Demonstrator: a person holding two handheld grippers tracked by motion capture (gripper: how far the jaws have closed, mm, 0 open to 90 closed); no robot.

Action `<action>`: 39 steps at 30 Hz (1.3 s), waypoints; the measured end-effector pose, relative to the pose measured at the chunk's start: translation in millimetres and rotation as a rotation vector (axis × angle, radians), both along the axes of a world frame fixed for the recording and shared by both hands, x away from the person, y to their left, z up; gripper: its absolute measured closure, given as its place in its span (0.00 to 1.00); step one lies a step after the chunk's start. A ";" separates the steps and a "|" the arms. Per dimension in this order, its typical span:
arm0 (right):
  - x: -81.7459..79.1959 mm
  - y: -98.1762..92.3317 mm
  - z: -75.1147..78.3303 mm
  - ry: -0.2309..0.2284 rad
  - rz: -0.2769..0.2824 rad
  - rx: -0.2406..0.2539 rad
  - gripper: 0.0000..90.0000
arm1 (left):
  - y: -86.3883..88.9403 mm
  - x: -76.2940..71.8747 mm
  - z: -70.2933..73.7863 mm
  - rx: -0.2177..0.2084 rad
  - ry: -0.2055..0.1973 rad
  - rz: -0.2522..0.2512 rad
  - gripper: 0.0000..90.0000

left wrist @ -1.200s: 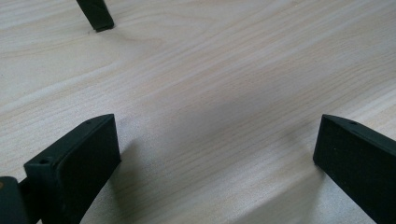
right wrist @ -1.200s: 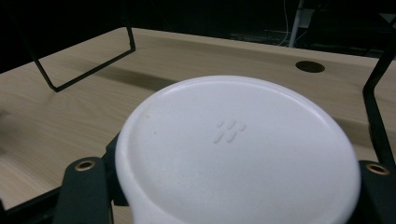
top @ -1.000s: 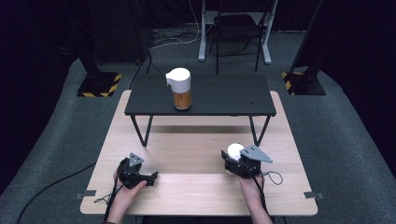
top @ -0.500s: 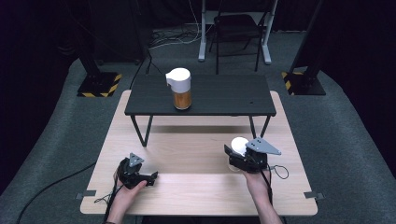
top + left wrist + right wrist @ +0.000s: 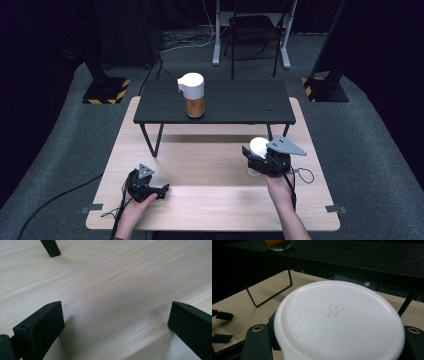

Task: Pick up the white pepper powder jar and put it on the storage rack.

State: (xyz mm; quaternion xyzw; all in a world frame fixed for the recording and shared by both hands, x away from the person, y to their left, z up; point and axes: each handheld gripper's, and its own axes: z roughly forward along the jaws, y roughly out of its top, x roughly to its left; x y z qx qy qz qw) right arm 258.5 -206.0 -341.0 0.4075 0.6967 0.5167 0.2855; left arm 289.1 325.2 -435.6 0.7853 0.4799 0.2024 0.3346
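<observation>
Holding a white lid (image 5: 258,146) in our right gripper (image 5: 261,159), we have it lifted off the light wooden table (image 5: 210,200), on the right side, just in front of the black raised shelf (image 5: 235,100). Jaws are clamped on the white lid from both sides; in the right gripper view the white lid (image 5: 339,322) lies flat and face up between the two black jaws, with a small embossed mark of short dashes near its middle. Underneath it in the high view there is something pale, too hidden to tell what.

Our left gripper (image 5: 159,190) rests low on the table at the front left, well apart from the right one. Its jaws stand wide apart with nothing between them; the left gripper view has bare wood grain (image 5: 112,290) between the two pads and one black shelf foot (image 5: 51,248) at the top left.

On the shelf, left of centre, stands a container (image 5: 193,95) with a white cap and amber-orange contents, upright, well apart from both grippers. Its orange base (image 5: 278,243) peeks in at the top of the right gripper view. Black wire legs (image 5: 151,140) carry the shelf on the table.
</observation>
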 end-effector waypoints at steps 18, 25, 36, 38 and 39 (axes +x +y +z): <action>4.3 3.3 27.5 -0.044 -0.007 0.004 0.33 | 0.0 0.0 0.0 0.000 0.000 0.000 0.00; 8.0 6.6 39.8 -0.050 -0.011 0.003 0.33 | 0.0 0.0 0.0 0.000 0.000 0.000 0.00; 14.8 9.5 60.6 -0.067 -0.024 0.006 0.33 | 0.1 0.1 0.1 0.001 0.000 -0.002 0.00; 16.1 10.1 63.7 -0.067 -0.027 0.004 0.33 | 0.2 0.1 0.0 0.001 -0.001 -0.003 0.00; 17.0 10.4 65.3 -0.068 -0.028 0.002 0.33 | 0.2 0.1 0.0 0.000 0.000 -0.003 0.00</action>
